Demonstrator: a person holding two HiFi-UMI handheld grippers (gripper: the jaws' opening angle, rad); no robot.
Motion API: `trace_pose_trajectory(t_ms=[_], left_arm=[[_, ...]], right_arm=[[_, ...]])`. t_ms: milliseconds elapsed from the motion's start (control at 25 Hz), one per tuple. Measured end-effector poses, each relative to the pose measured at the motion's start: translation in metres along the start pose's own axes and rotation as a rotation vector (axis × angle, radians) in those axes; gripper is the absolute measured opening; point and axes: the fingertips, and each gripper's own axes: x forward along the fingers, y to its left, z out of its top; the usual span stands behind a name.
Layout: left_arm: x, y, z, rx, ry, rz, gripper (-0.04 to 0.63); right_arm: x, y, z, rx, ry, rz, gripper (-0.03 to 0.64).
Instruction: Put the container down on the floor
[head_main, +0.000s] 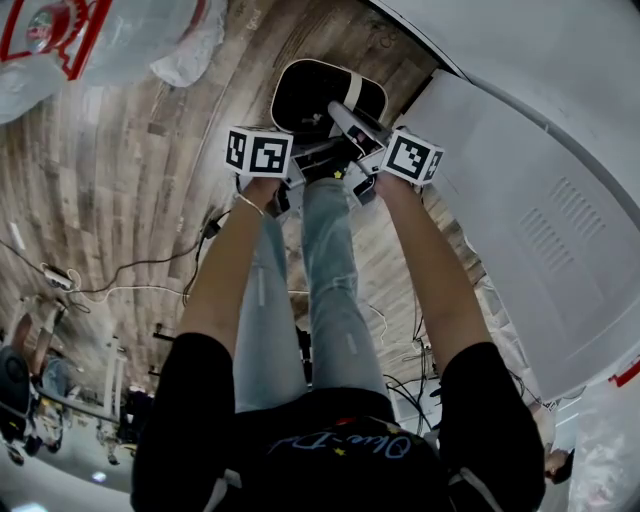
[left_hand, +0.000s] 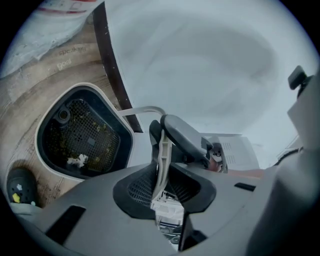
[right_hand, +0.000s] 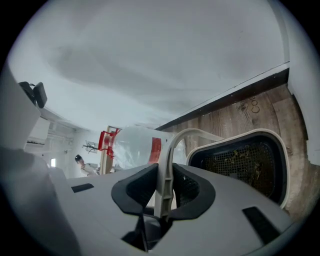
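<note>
Both grippers are on the same thing rn. Left gripper has its jaws nearly together, pinching the thin cream handle edge-on. Right gripper does the same on its own stretch of the handle, pads tight either side of the strip. Neither has anything else in it.

The container is a black mesh-bottom basket w/ a cream rim. It sits on the far side of both grippers, over the wood floor, w/ a big white appliance just to its right. It looks v close to the planks, but can't tell if the base is touching yet.

Key relation imo: the basket hangs off the handle out past the jaw tips, further from the person, not under the hands. Its long axis runs roughly left-right, across the line the grippers point along. Both hands are about equally near, right one maybe reaching a bit further over the rim. So the drop prob needs both going down evenly or it tips. There's also a dark shoe on the near-left side of the basket.
</note>
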Motion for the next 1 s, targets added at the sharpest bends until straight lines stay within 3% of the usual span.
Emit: trace_pose_trajectory(t_ms=[320, 1000], left_arm=[[-0.007, 0.01, -0.014, -0.001, 0.027, 0.049, 0.081], [-0.033, 0.024, -0.007, 0.029, -0.031, 0.146, 0.097]], right_arm=[[0.001, -0.001, -0.019, -0.01, 0.045, -0.023, 0.058], [-0.012, -0.002, -0.014, 0.057, -0.071, -0.051, 0.103]])
